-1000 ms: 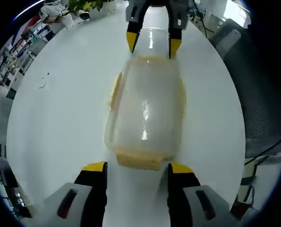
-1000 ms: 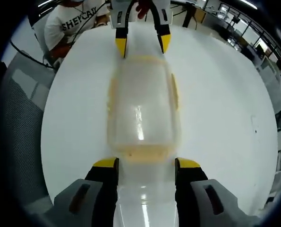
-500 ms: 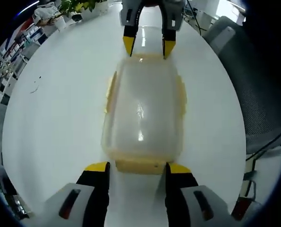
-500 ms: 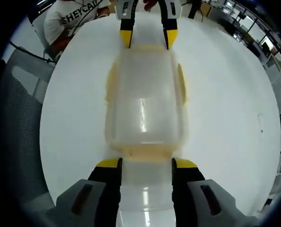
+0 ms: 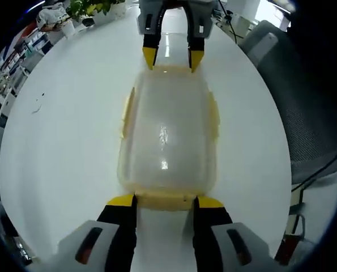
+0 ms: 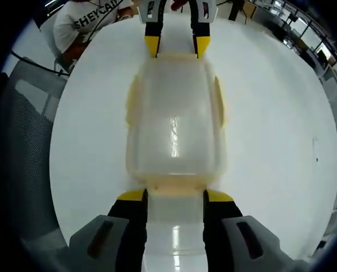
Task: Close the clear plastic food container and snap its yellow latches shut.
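Observation:
A clear plastic food container (image 5: 165, 133) lies on the white table with its lid on. Yellow latches sit at its long sides (image 5: 126, 110) and at the near end (image 5: 163, 202). My left gripper (image 5: 165, 199) is open, its yellow tips flanking that near end latch. At the far end, my right gripper (image 5: 172, 58) is open with its tips at the container's edge. From the right gripper view, the container (image 6: 174, 122) lies lengthwise. My right gripper (image 6: 175, 195) straddles its near end latch (image 6: 176, 185), and the left gripper (image 6: 176, 46) stands at the opposite end.
The white table (image 5: 55, 147) spreads around the container. A grey mesh chair (image 5: 307, 113) stands beside it, seen also as the chair (image 6: 21, 119). A person in a white shirt (image 6: 92, 22) sits past the far edge. Potted plants (image 5: 94, 7) stand at the back.
Both grippers have closed in on the container's two ends, so their tips now sit at the end latches. Each pair of jaws has narrowed slightly.

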